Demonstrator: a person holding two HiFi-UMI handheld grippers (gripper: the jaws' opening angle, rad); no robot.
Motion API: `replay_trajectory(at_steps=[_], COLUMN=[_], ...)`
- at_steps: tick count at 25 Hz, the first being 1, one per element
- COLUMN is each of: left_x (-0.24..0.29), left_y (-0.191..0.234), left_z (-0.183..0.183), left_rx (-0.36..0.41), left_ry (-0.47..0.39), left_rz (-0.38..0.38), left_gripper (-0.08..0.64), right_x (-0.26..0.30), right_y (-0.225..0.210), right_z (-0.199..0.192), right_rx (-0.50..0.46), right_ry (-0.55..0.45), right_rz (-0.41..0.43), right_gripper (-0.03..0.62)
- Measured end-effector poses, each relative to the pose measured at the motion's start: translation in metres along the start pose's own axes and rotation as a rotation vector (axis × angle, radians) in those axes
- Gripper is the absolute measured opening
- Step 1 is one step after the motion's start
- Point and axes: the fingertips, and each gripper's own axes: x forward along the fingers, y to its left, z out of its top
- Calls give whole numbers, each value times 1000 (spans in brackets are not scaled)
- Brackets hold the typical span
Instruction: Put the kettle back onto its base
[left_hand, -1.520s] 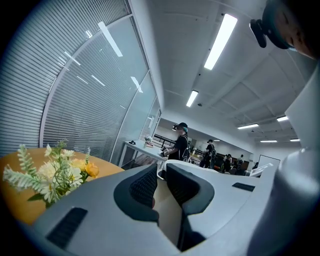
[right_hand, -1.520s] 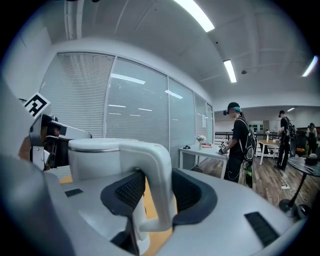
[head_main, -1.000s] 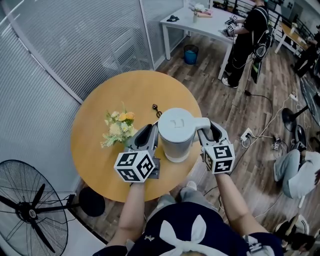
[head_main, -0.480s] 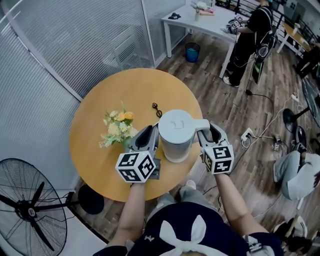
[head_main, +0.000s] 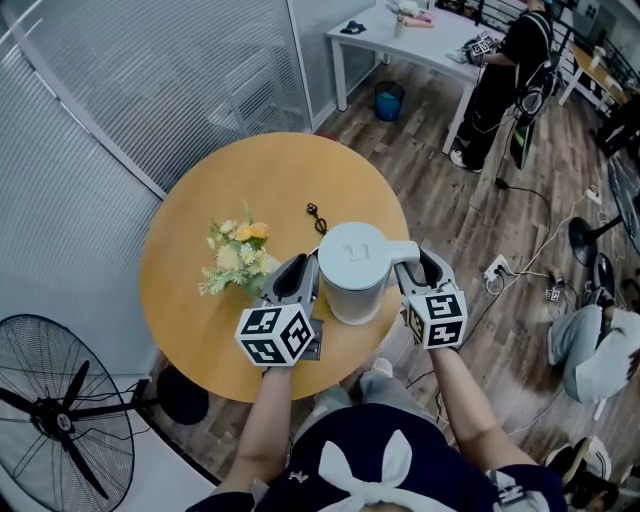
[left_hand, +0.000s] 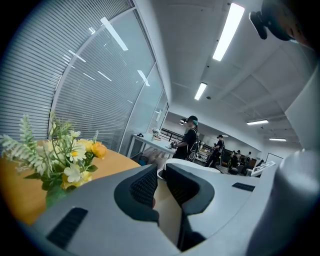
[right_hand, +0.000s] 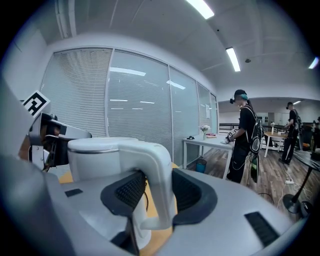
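A white electric kettle (head_main: 352, 270) stands upright on the round wooden table (head_main: 250, 180), near its front edge. My right gripper (head_main: 418, 265) is shut on the kettle's handle (right_hand: 161, 172), which fills the space between the pads; the kettle body (right_hand: 97, 160) is just left of it. My left gripper (head_main: 303, 268) sits against the kettle's left side, jaws drawn together with only a thin slit and nothing between them (left_hand: 161, 187). A white round rim (left_hand: 197, 169) shows just past its fingertips. I cannot make out a separate base under the kettle in the head view.
A small bunch of yellow and white flowers (head_main: 238, 255) stands just left of the left gripper. A small black plug (head_main: 314, 214) lies behind the kettle. A standing fan (head_main: 60, 430) is on the floor at lower left. A person (head_main: 500, 70) stands by a white desk (head_main: 400, 40).
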Motion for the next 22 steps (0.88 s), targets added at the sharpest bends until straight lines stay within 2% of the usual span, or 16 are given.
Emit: replay_trajectory(at_steps=[22], left_x=[6], left_y=[11], left_z=[-25], left_rx=[-19], left_ry=[59], left_rz=[10], left_gripper=[71], right_x=[7], right_y=[1], right_z=[-23], right_rx=[-5], right_ry=[24], right_rz=[7], right_gripper=[169])
